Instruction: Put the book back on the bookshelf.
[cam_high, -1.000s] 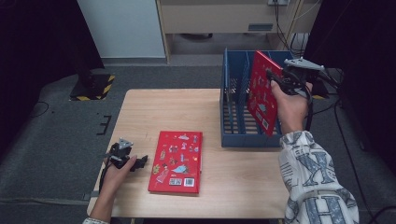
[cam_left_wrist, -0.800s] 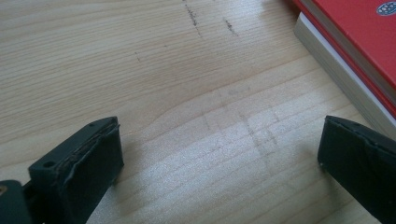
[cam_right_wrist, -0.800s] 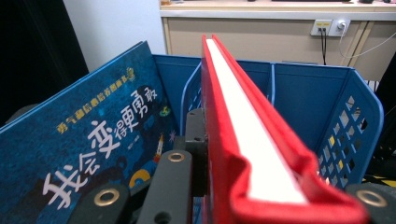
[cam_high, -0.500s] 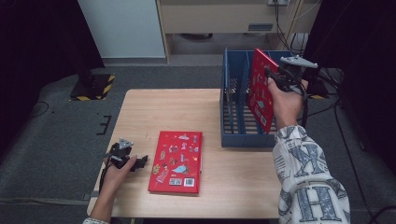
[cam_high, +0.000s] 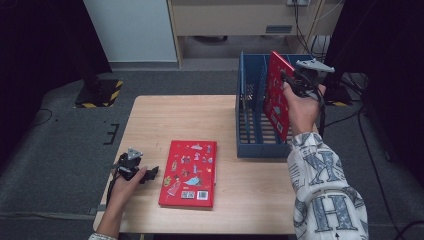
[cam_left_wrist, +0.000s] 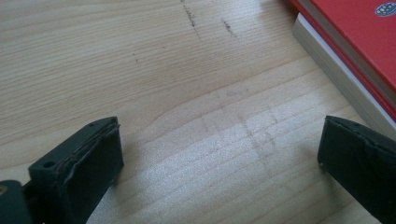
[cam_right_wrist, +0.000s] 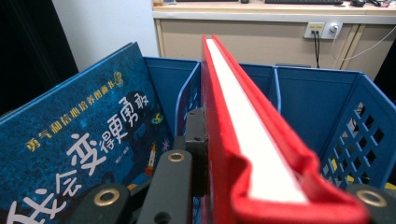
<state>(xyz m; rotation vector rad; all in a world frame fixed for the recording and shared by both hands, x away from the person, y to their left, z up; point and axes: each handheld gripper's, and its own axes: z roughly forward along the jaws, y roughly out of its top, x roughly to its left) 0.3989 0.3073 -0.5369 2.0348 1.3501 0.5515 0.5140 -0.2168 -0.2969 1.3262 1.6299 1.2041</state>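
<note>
Right gripper (cam_high: 291, 82) clamps red book (cam_high: 276, 95) over blue crate (cam_high: 250, 117) — left gripper (cam_high: 146, 175) rests wide-jawed.

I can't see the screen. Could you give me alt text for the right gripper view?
A red hardcover book is clamped edge-up between the right tool's black jaws, its white page block running away from the camera. Behind it stands a blue plastic rack with slotted walls, and a blue picture book with Chinese lettering leans at the left.
</note>
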